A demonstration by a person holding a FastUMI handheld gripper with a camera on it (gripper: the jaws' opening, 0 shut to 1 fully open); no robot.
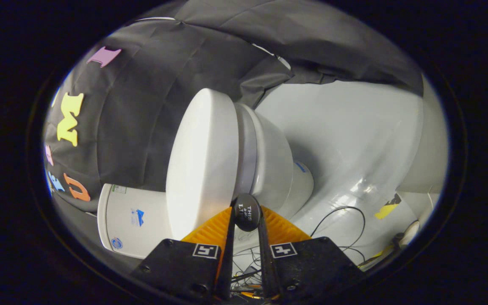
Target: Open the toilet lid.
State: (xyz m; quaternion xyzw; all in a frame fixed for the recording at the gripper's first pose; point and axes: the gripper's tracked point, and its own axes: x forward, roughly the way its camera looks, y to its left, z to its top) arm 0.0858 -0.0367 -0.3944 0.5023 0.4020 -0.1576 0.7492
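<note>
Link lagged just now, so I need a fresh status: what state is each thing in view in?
gripper: fingers shut on the black knob
black knob: clamped between the fingers, at the lid's edge
toilet lid: closed, flat on the seat
toilet bowl: covered by lid
cables: loose on the floor

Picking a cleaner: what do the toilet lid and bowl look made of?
Toilet lid: probably smooth white plastic, with an even satin sheen. Bowl: likely glazed ceramic, glossier, though the look leaves it open. The tongs are shut on a small dark knob at the lid's edge.
</note>
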